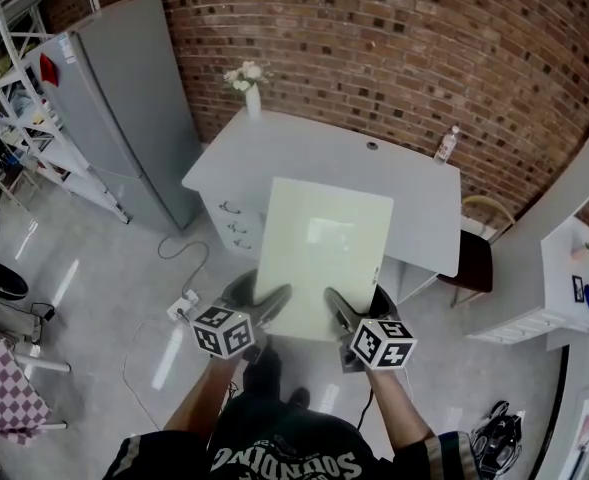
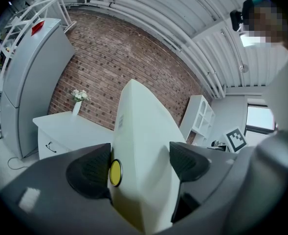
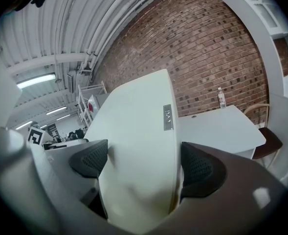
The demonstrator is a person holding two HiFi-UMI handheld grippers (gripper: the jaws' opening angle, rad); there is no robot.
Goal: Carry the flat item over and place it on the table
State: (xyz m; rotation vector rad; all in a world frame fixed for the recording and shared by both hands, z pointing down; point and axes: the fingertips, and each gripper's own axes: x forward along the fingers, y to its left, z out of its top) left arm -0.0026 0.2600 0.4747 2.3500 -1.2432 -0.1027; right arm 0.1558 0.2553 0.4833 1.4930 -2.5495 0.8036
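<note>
Above the floor, short of the white table [image 1: 414, 183], we carry the pale flat rectangular board [image 1: 324, 253] — left gripper [image 1: 261, 313] and right gripper [image 1: 346, 318] each pinching its near edge — placing remains.

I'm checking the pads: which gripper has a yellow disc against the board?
The left gripper: a yellow disc sits between one pad and the board. The right gripper, also shut on the board, shows none.

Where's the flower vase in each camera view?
Head view: vase at top, on the table's back left corner.
Left gripper view: vase at left, on the table, before the brick wall.
Right gripper view: not in it; the board fills the middle.
Shared landmark: the brick wall.
</note>
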